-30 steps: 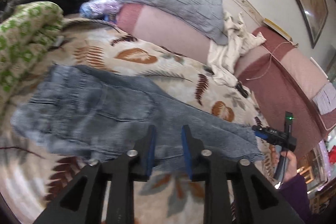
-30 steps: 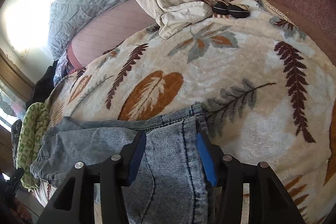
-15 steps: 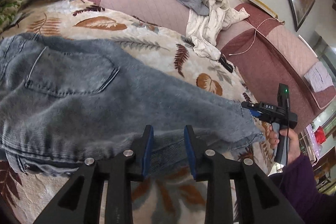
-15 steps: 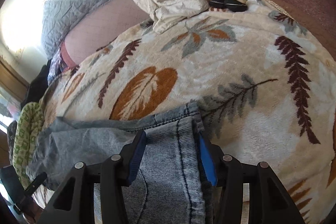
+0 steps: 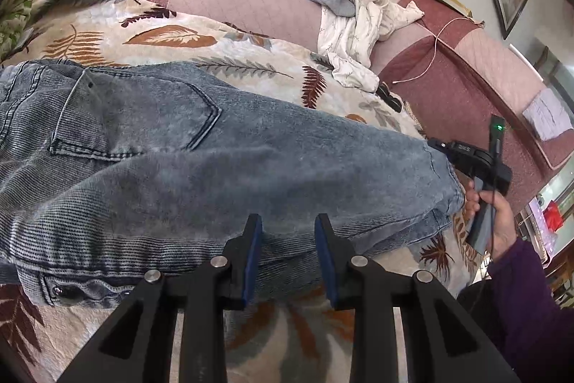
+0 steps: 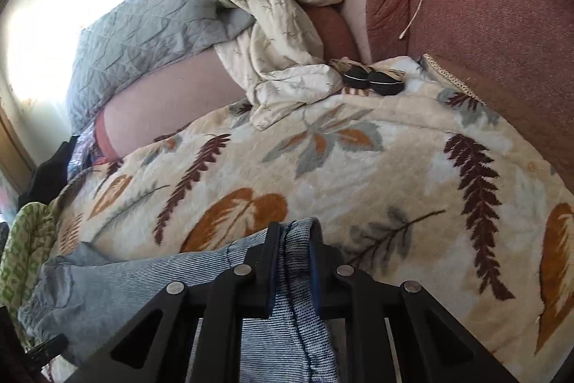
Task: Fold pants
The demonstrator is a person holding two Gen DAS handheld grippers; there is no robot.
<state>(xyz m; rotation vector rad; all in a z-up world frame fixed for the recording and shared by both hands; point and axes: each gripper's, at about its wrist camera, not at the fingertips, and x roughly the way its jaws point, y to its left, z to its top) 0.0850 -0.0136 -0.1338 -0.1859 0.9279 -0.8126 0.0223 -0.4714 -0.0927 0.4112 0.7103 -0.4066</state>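
The pants (image 5: 222,167) lie flat on the leaf-patterned blanket (image 6: 358,160) of the bed, with their long axis running from the waist at the left side of the left wrist view to the leg cuffs at the right side. The right gripper (image 6: 293,252) is at the cuff end, and its jaws have just been closing and now pinch the hem of the denim between the pads. The left gripper (image 5: 288,250) stands at the near long edge around mid-length; its jaws are apart over the fabric and not yet grasping, so I judge the right hand is the one ready to carry the cuffs toward the waist.
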